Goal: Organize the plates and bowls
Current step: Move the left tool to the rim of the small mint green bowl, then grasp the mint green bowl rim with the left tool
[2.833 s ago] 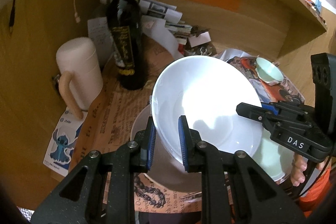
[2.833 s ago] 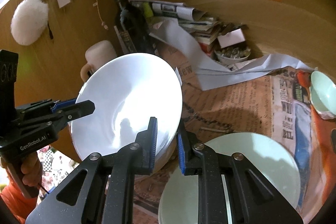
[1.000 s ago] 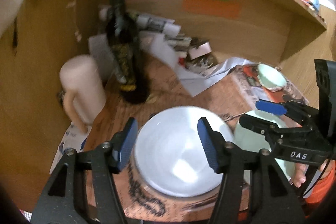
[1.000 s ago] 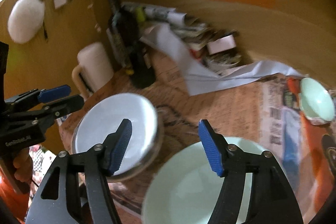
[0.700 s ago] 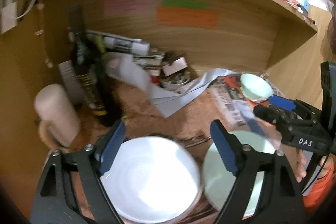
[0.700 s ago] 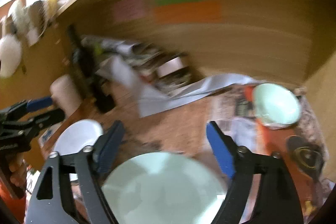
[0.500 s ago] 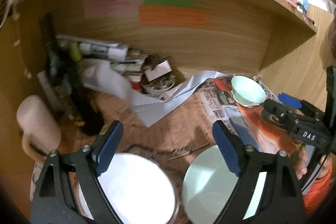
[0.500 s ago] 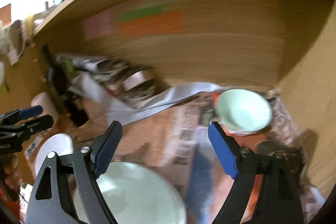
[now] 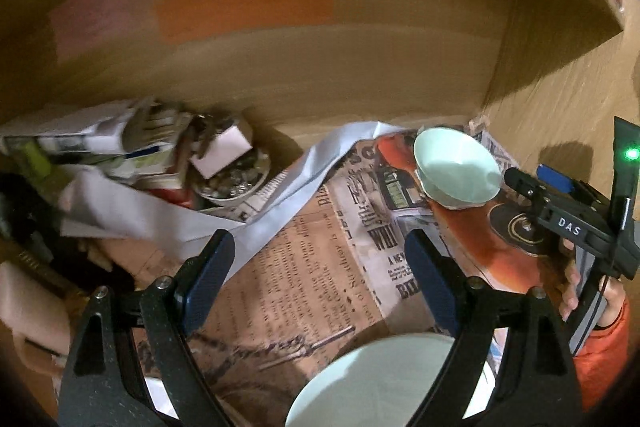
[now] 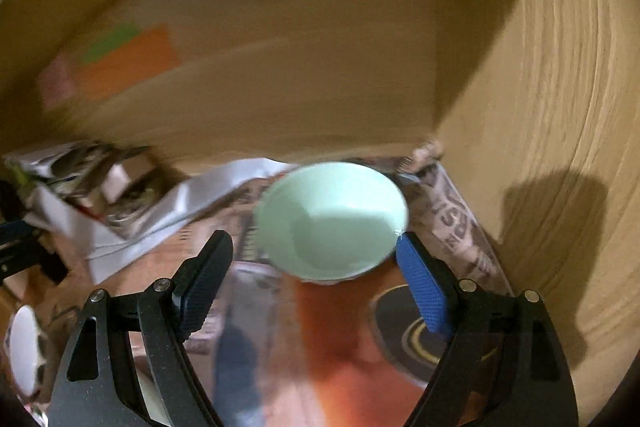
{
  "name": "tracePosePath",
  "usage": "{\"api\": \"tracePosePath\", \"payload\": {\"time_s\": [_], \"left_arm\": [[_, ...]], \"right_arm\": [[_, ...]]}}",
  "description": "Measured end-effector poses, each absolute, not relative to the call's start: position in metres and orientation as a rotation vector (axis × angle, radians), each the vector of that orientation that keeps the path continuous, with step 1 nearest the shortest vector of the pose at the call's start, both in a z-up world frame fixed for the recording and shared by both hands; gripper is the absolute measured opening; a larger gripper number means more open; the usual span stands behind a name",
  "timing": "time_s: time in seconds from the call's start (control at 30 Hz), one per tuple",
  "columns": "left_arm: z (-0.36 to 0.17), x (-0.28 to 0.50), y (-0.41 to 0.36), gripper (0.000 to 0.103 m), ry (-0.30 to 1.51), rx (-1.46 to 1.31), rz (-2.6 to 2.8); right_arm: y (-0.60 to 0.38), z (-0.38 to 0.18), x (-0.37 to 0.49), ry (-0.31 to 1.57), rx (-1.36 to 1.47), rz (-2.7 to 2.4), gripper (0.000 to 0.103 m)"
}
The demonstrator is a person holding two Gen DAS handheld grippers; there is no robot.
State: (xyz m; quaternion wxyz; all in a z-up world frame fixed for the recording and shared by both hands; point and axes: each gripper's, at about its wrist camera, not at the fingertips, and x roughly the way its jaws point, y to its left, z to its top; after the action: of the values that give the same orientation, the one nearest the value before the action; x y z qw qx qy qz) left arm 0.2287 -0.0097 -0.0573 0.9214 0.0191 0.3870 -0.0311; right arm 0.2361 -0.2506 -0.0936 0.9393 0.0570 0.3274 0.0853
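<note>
A small pale green bowl [image 10: 332, 219] sits on newspaper near the back right corner of the wooden nook; it also shows in the left wrist view [image 9: 458, 169]. My right gripper [image 10: 316, 275] is open and empty, just in front of the bowl, its fingers apart. It shows from the side in the left wrist view [image 9: 524, 183], close to the bowl's right. My left gripper [image 9: 320, 279] is open and empty above the newspaper. A pale green plate [image 9: 372, 383] lies under it at the bottom edge. A white plate's edge [image 10: 22, 343] shows far left.
The newspaper [image 9: 304, 267] covers the tabletop. A dish of small metal bits [image 9: 232, 183], stacked papers [image 9: 100, 139] and a white paper strip [image 9: 288, 195] clutter the back left. The wooden side wall [image 10: 540, 147] stands close on the right.
Both grippers let go of the white plate, which now rests at the left. Both swung right; the right gripper closed in on the small green bowl.
</note>
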Motion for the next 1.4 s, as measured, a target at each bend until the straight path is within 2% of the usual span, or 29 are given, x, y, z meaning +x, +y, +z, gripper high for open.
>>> {"api": "tracePosePath", "payload": {"time_s": [0.13, 0.2, 0.27, 0.4, 0.53, 0.67, 1.07, 1.17, 1.23, 1.4], "left_arm": [[-0.071, 0.259, -0.019, 0.088, 0.86, 0.066, -0.073], [-0.078, 0.271, -0.023, 0.088, 0.887, 0.082, -0.071], [-0.084, 0.279, -0.026, 0.088, 0.905, 0.096, -0.073], [-0.094, 0.297, -0.032, 0.088, 0.941, 0.115, -0.083], [-0.099, 0.309, -0.037, 0.088, 0.957, 0.116, -0.094], [-0.105, 0.321, -0.043, 0.088, 0.981, 0.121, -0.112], [-0.128, 0.35, -0.059, 0.088, 1.023, 0.141, -0.113], [-0.136, 0.354, -0.061, 0.079, 1.043, 0.146, -0.114], [-0.142, 0.357, -0.064, 0.063, 1.071, 0.154, -0.127], [-0.152, 0.36, -0.073, 0.047, 1.103, 0.171, -0.162]], "right_arm": [[-0.266, -0.114, 0.259, 0.738, 0.16, 0.131, 0.082], [-0.275, -0.125, 0.271, 0.785, 0.222, 0.125, 0.074], [-0.282, -0.136, 0.282, 0.836, 0.267, 0.134, 0.061], [-0.283, -0.148, 0.294, 0.873, 0.261, 0.109, 0.05], [-0.284, -0.161, 0.305, 0.916, 0.265, 0.121, 0.029], [-0.286, -0.168, 0.307, 0.922, 0.292, 0.139, 0.026], [-0.246, -0.164, 0.283, 0.921, 0.128, 0.329, 0.024], [-0.241, -0.164, 0.279, 0.931, 0.118, 0.379, 0.024], [-0.239, -0.165, 0.279, 0.933, 0.106, 0.389, 0.024], [-0.235, -0.17, 0.288, 0.939, 0.111, 0.384, 0.024]]}}
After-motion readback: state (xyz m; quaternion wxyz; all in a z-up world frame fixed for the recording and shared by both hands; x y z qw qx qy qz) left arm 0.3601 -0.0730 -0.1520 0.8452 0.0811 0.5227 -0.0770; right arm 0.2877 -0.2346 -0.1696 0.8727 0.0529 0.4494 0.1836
